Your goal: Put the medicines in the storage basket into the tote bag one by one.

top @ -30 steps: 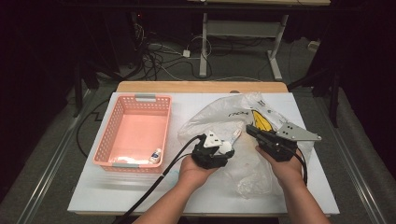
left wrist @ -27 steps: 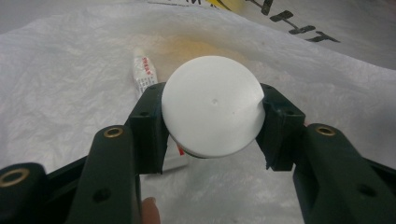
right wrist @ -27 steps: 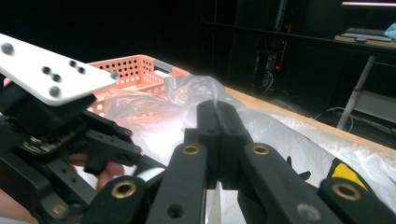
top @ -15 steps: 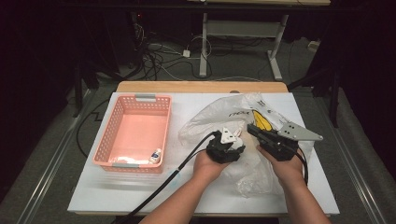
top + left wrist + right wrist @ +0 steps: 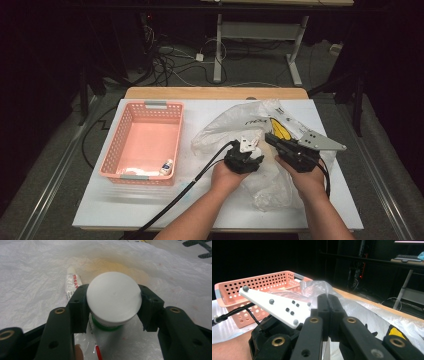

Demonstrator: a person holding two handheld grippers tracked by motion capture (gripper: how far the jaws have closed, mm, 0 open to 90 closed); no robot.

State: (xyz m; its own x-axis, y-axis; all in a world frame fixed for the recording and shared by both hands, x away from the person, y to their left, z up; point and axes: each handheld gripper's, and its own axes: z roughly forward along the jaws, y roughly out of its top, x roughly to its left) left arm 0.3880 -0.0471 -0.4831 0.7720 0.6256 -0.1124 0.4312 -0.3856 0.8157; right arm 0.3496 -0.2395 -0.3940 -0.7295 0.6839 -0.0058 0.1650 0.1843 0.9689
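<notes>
A jar with a white lid (image 5: 113,293) and a green body stands inside a crumpled clear plastic bag (image 5: 225,127) on the white table. My left gripper (image 5: 113,301) points down into the bag, its pads pressed against both sides of the lid; from above it is seen at mid-table (image 5: 243,159). A small white tube (image 5: 72,282) lies just behind the jar. My right gripper (image 5: 328,300) is shut on a fold of the bag's film, holding it up; it sits right of the left one (image 5: 272,140).
A pink perforated basket (image 5: 150,107) stands at the table's left, with a small bottle (image 5: 166,165) in its near right corner. A yellow item (image 5: 281,129) lies in the bag near the right gripper. Cables trail over the white table (image 5: 125,210).
My left hand has moved right and a little down, closer to the right gripper and into the bag. The right hand has stayed put, still pinching the film.
</notes>
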